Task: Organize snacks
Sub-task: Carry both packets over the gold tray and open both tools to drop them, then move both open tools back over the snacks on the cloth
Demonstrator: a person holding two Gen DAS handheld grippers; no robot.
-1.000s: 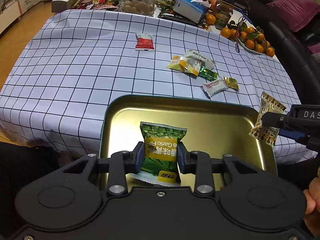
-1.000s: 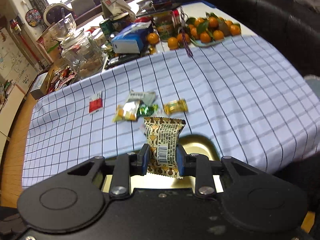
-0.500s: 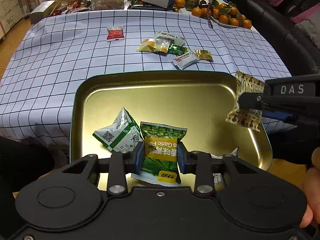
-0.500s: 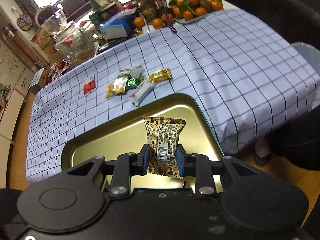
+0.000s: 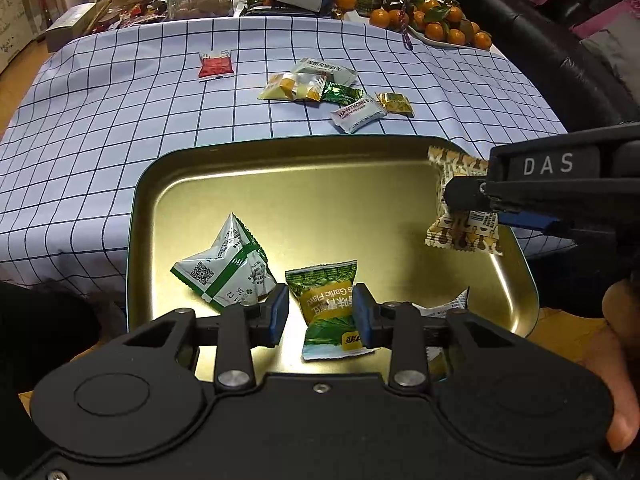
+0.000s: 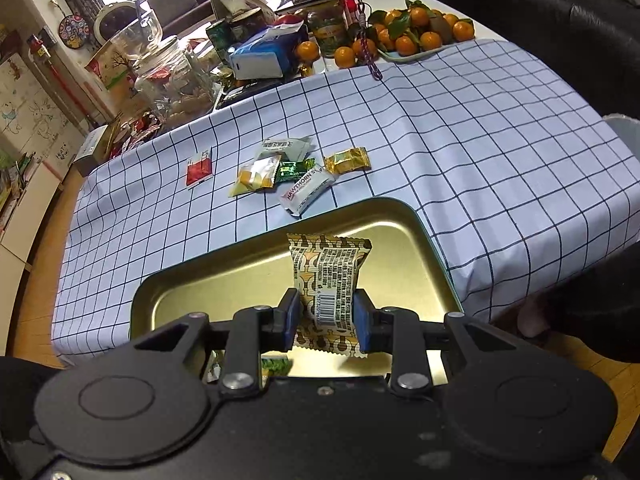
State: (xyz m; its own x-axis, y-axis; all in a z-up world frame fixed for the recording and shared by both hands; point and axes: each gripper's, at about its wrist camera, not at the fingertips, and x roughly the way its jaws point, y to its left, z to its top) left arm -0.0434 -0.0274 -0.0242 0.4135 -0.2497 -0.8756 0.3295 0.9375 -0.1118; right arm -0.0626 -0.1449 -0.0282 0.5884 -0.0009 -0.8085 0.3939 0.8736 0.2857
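Left gripper [image 5: 319,312] now parted, green packet [image 5: 326,312] freed | right gripper [image 6: 325,314] clamps brown packet [image 6: 328,280]

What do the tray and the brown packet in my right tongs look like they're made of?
The tray looks like thin metal with a glossy gold inside and a dark rolled rim; it mirrors light and the packets lying in it. The brown packet in the right tongs looks like printed plastic film, fairly matte, with zigzag-cut crimped ends and a barcode.
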